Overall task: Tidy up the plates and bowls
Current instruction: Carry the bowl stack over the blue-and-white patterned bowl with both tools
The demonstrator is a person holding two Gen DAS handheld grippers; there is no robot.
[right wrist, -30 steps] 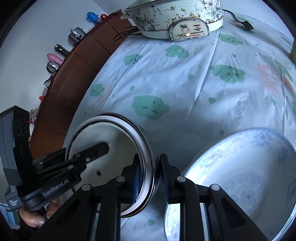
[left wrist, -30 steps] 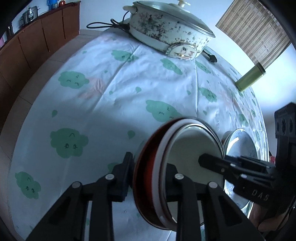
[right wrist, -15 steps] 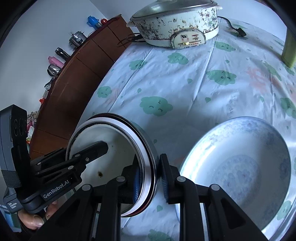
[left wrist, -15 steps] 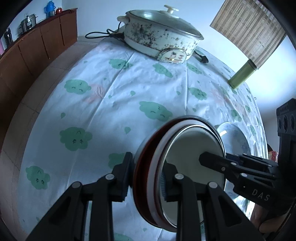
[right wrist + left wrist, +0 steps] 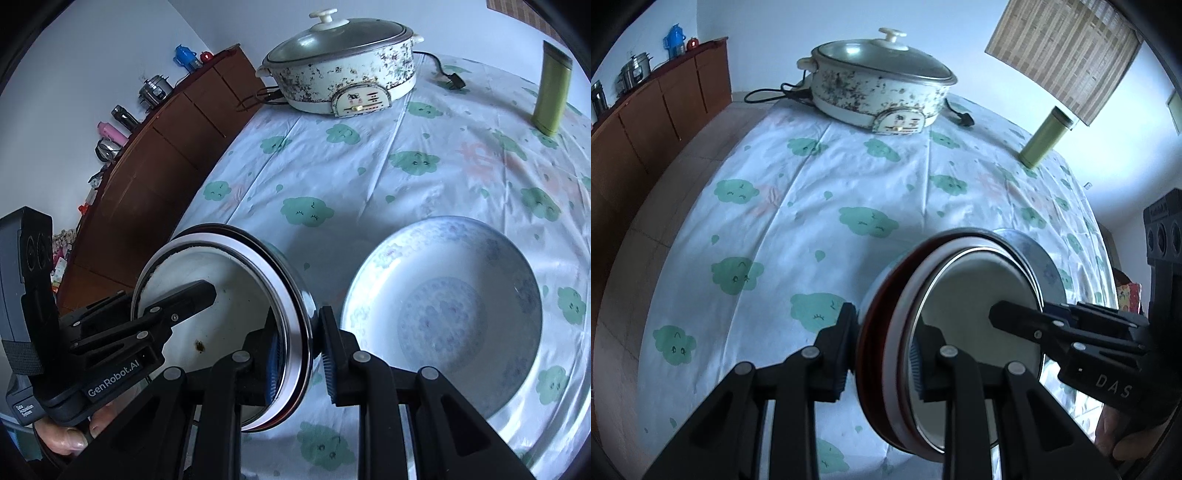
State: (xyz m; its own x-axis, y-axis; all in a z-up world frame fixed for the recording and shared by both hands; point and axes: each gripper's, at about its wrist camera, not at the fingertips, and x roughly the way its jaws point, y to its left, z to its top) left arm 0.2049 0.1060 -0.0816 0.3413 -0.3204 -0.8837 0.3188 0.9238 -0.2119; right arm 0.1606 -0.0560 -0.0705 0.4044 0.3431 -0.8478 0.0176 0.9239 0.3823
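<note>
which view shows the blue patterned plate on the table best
The right wrist view: the blue patterned plate lies open, whole face visible. In the left wrist view only a sliver peeks from behind the held stack of dishes.

From my seat, the cooker (image 5: 882,92) sits at the table's (image 5: 812,206) far edge, a flask (image 5: 1047,136) right of it, a sideboard (image 5: 646,122) off left, the plate (image 5: 443,314) near me.
</note>
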